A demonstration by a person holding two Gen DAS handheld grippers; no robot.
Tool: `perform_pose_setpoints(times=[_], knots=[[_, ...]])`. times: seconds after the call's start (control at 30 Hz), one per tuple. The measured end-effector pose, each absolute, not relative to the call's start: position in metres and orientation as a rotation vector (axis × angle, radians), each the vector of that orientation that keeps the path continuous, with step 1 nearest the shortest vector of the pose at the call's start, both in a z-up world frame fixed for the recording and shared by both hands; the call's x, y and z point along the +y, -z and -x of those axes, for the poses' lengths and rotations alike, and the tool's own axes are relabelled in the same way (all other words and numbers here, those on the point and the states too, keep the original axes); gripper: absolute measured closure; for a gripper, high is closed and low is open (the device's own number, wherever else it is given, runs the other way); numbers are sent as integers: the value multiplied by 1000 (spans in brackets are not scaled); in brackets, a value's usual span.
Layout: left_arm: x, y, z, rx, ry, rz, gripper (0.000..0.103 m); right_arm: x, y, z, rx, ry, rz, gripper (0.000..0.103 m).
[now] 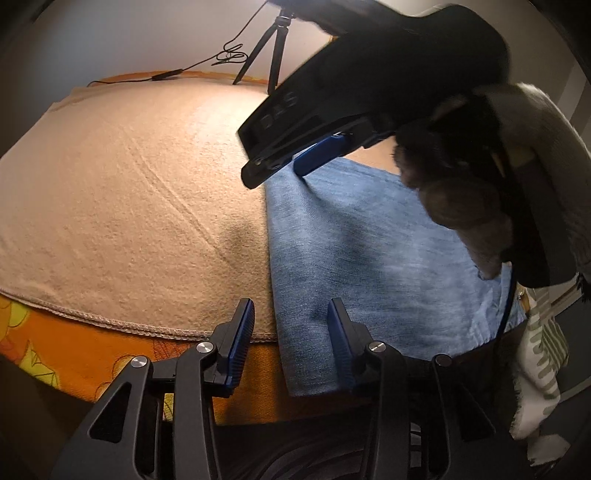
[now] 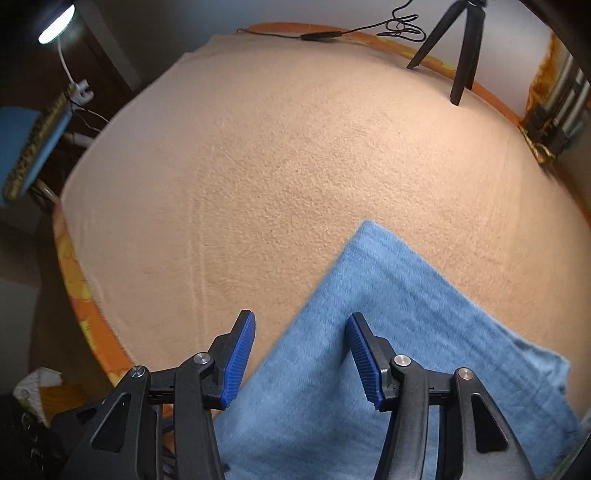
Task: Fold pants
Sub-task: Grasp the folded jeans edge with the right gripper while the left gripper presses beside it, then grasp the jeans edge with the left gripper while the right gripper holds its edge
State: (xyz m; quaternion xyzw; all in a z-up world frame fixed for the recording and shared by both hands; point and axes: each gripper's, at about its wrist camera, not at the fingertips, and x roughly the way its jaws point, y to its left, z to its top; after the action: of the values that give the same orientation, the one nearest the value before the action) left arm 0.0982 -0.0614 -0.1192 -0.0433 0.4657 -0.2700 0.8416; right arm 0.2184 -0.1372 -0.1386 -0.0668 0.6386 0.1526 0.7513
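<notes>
The work surface is a bed covered by a beige blanket [image 1: 129, 192] laid over an orange patterned sheet [image 1: 74, 354]. At the far edge, a black cable [image 2: 321, 36] lies beside a black tripod [image 2: 458, 48]. A lit lamp [image 2: 55, 24] shows at the far left of the right wrist view.

The left gripper [image 1: 291, 343] points down at the near left edge of the pants [image 1: 369, 240]. Its jaws stand partly open, one blue pad over the blanket and the other over the denim. Nothing is pinched between them.

The pants are light blue denim, lying flat on the right part of the blanket, with the near end overhanging the sheet.

The right gripper [image 2: 301, 360] is positioned above the far left corner region of the pants. Its jaws stand moderately wide, straddling the fabric edge, and hold nothing. In the left wrist view, a hand [image 1: 461, 206] grips its handle.
</notes>
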Motion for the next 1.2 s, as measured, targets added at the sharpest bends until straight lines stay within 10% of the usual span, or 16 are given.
perform_pose_setpoints(times=[0.57, 1.03, 1.2], knots=[[-77, 116, -106, 979, 572, 77, 66, -149, 148, -219, 1380, -314, 105, 99], [-83, 114, -120, 992, 603, 183, 67, -213, 101, -208, 1269, -405, -183, 102], [-83, 101, -110, 929, 635, 190, 88, -215, 101, -213, 1260, -409, -197, 102]])
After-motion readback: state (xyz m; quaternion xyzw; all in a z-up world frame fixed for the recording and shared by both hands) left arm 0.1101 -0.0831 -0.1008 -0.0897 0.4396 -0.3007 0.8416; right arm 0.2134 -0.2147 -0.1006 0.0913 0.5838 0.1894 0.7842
